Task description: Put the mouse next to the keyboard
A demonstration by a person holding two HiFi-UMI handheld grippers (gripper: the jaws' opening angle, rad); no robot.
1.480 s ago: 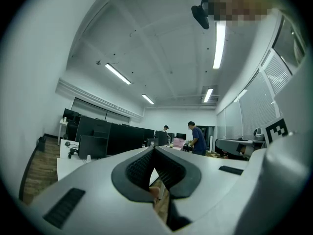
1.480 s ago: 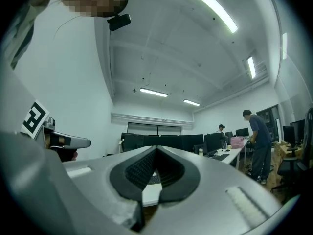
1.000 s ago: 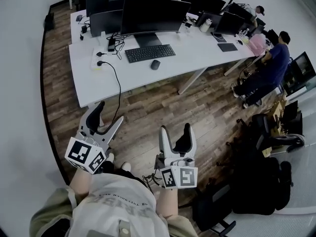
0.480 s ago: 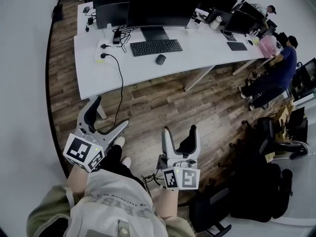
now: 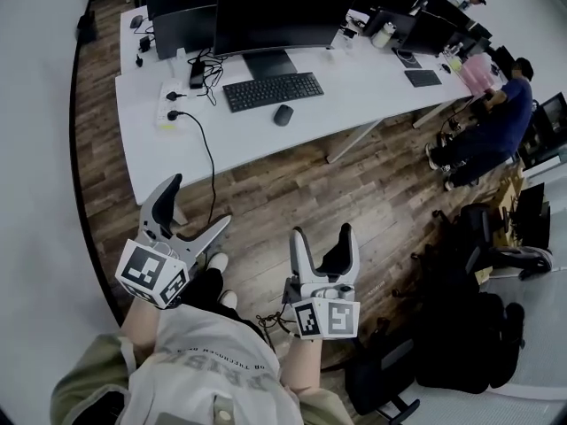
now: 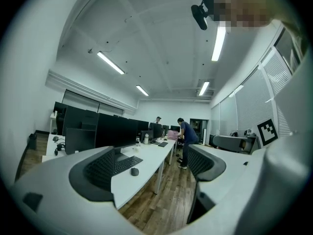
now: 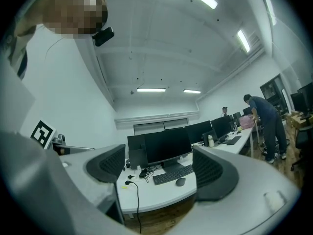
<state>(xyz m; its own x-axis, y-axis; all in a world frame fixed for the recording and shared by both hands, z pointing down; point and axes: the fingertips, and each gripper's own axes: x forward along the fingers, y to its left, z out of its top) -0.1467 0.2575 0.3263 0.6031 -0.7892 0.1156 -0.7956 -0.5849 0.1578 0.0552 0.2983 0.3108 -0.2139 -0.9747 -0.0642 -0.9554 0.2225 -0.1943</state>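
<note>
A dark mouse lies on the white desk, just in front of the right end of the black keyboard and apart from it. Both grippers hang over the wooden floor, well short of the desk. My left gripper is open; its jaws have just been opening and nothing is between them. My right gripper is open too, also just spread wider and empty. The left gripper view shows the mouse far off past the left gripper. Beyond the right gripper the mouse sits by the keyboard.
A large monitor stands behind the keyboard. A power strip sends a black cable off the desk's front edge. A person in blue stands at the far right desk. Black chairs and bags crowd the right floor.
The left gripper's jaws have spread clearly wider, the right gripper's a little. The desk has shifted slightly in the head view as the person moves.
</note>
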